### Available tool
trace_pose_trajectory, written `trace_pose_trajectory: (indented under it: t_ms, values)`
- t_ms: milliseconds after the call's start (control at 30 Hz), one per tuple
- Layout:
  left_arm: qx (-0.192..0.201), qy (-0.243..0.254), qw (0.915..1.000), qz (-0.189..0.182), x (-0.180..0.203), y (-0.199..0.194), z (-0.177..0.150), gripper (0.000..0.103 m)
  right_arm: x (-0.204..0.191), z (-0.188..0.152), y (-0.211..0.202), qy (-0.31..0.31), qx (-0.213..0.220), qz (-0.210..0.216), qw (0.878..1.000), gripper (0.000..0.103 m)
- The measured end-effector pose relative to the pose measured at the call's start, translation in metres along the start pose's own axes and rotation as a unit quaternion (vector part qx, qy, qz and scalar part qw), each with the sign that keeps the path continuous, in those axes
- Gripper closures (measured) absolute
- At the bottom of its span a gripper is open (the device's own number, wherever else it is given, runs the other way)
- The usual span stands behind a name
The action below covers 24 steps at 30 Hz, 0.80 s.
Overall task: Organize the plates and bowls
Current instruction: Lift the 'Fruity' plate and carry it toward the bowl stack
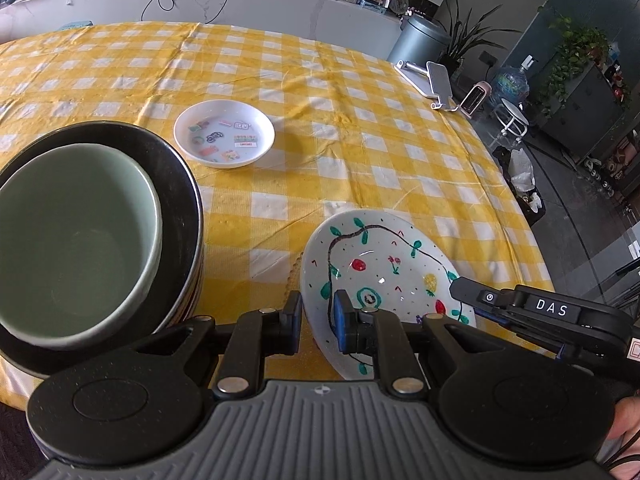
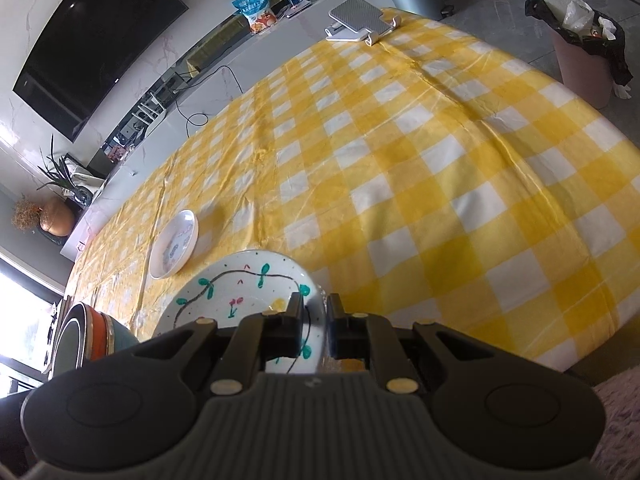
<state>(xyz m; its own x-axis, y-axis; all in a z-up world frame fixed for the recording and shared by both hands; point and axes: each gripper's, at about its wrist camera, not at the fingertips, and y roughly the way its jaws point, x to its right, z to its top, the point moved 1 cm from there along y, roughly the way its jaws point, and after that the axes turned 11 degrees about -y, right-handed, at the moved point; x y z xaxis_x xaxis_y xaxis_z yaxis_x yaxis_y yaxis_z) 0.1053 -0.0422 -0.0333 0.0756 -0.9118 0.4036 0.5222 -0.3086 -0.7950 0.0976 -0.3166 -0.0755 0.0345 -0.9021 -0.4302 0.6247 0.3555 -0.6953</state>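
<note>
Over checked cloth (image 1: 320, 80): white vine-and-fruit painted plate (image 1: 384, 264), rim clamped in both grippers' jaws.

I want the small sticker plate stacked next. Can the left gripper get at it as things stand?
Probably not yet: the left gripper is shut on the painted plate's rim. The sticker plate itself lies uncovered on the tablecloth beyond.

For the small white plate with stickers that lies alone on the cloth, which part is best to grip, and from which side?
Probably its raised rim. The small white plate lies flat and upright on the checked tablecloth with free cloth all around, so one finger can go over the rim and one under, coming low from the near side.
</note>
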Motion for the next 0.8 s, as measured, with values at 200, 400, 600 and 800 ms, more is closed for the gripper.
trace_pose_trajectory:
  t_ms: [200,400,600,800]
  values:
    - [0.004,0.003,1.0000,0.005,-0.001,0.004,-0.005,0.084,-0.003,-0.001,0.001,-0.016,-0.002,-0.015,1.000,0.093]
    - [0.010,0.006,0.9999,0.011,-0.002,0.007,-0.008,0.084,-0.010,-0.003,0.000,-0.039,0.002,-0.028,0.999,0.093]
    - [0.014,0.012,0.9996,0.021,-0.002,0.010,-0.010,0.083,-0.018,-0.005,0.001,-0.063,0.006,-0.041,0.997,0.093]
    - [0.016,0.020,0.9991,0.034,-0.002,0.013,-0.014,0.084,-0.028,-0.007,0.003,-0.098,0.009,-0.062,0.993,0.093]
